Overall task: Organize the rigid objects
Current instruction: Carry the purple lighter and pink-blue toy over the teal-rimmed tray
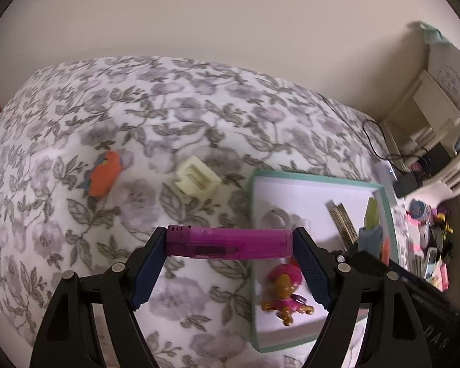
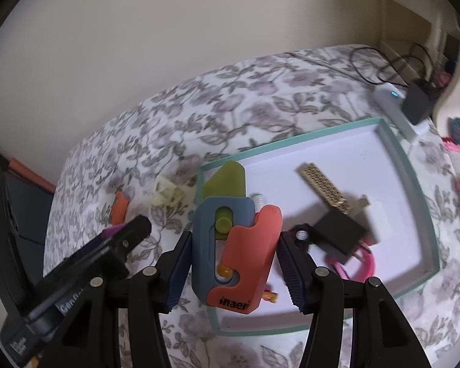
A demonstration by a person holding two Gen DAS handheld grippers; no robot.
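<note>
My left gripper (image 1: pixel 230 242) is shut on a purple lighter (image 1: pixel 228 243), held crosswise above the floral bed beside the teal-rimmed white tray (image 1: pixel 319 176). My right gripper (image 2: pixel 234 245) holds a blue, orange and green toy knife (image 2: pixel 234 245) upright between its jaws over the tray's (image 2: pixel 426 202) left part; the right finger shows a small gap. The tray holds a pink and gold figure (image 1: pixel 286 291), a gold patterned strip (image 2: pixel 323 188), a black block (image 2: pixel 342 230) and a pink cable (image 2: pixel 368 265). An orange parrot toy (image 1: pixel 104 173) and a cream plastic piece (image 1: pixel 197 179) lie on the bed.
The bed's floral cover (image 1: pixel 107 122) runs to the wall behind. A white device with a blue light (image 2: pixel 392 98), a black adapter (image 2: pixel 417 104) and cables lie beyond the tray. A white basket (image 1: pixel 457 168) and small clutter (image 1: pixel 432 239) sit at the right.
</note>
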